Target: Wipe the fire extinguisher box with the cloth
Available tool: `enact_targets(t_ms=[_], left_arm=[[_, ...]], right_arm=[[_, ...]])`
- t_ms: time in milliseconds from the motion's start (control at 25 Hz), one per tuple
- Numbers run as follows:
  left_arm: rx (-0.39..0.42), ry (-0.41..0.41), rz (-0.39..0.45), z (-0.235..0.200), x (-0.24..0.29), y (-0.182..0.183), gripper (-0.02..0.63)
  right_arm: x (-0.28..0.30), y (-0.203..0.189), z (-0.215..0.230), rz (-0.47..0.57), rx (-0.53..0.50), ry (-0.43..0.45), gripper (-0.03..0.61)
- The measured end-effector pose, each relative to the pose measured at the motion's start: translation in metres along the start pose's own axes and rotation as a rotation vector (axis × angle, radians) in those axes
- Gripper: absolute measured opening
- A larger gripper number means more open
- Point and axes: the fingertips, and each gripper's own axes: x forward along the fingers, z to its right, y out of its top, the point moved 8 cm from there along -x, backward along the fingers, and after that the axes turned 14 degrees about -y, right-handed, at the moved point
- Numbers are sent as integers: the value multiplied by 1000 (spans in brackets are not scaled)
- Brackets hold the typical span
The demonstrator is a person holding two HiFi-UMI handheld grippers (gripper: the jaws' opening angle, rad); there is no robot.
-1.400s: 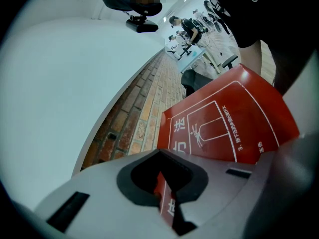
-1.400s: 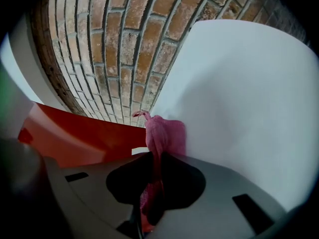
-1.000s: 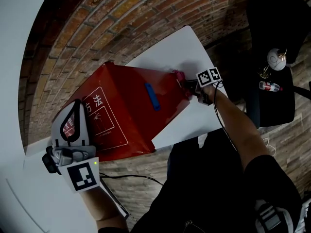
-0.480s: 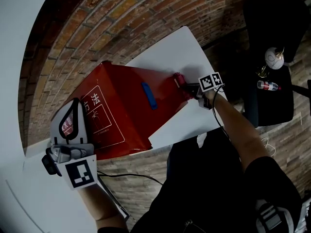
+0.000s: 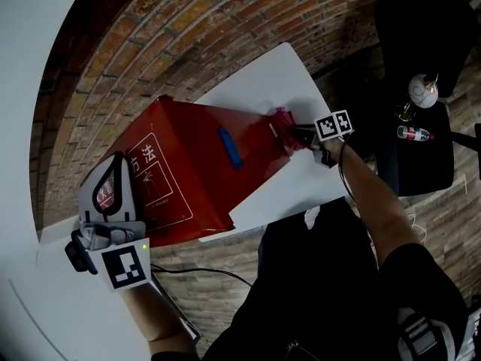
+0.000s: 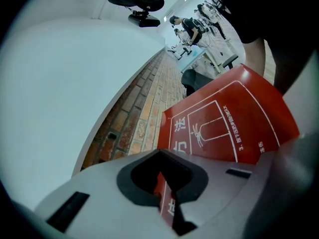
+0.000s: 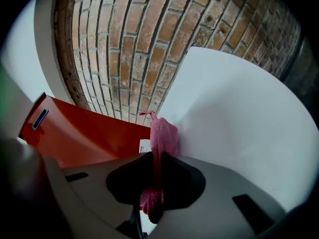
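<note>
We see the red fire extinguisher box (image 5: 197, 156) lying across the middle of the head view. Its far end is over a white surface (image 5: 270, 74) and its near end is over brick paving (image 5: 150, 28). A white-lined panel of printed instructions (image 5: 154, 179) is on the face towards the lower left, and a small blue handle (image 5: 231, 147) is on the face beside it.

The right claw (image 5: 299, 135) is at the box's upper-right end, closed on a pink cloth (image 5: 284, 125). In the right gripper view, the cloth (image 7: 162, 138) runs down through the dark notch between the jaws of that claw (image 7: 153, 195), which pinch it. Its free end stands out ahead of them, right against the end of the box (image 7: 84, 133) and next to the white surface (image 7: 239, 113).

The left claw (image 5: 113, 173) is at the lower left of the head view, over the printed panel, with its marker cube (image 5: 124, 269) nearer to us. In the left gripper view, the jaws of that claw (image 6: 167, 195) are together with nothing between them, and the red panel (image 6: 224, 123) shows beyond and through the notch. We cannot tell whether this claw presses on the box.

At the right edge of the head view, well apart from the box, a small bottle (image 5: 417, 133) and a round white object (image 5: 423, 90) lie on something dark.
</note>
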Motion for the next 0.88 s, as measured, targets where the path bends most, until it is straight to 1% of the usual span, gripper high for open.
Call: enact_targets(t_ms=[200, 400, 600, 880], left_arm=[[4, 1, 5, 0, 0, 1, 25], [-3, 3, 0, 1, 0, 0, 25], [-4, 3, -2, 0, 0, 0, 25], [-6, 5, 0, 1, 0, 0, 25]], right_arm=[[1, 13, -3, 23, -30, -22, 63], [11, 36, -6, 65, -39, -59, 63], [19, 55, -17, 122, -33, -54, 63], [40, 58, -26, 107, -53, -86, 61]])
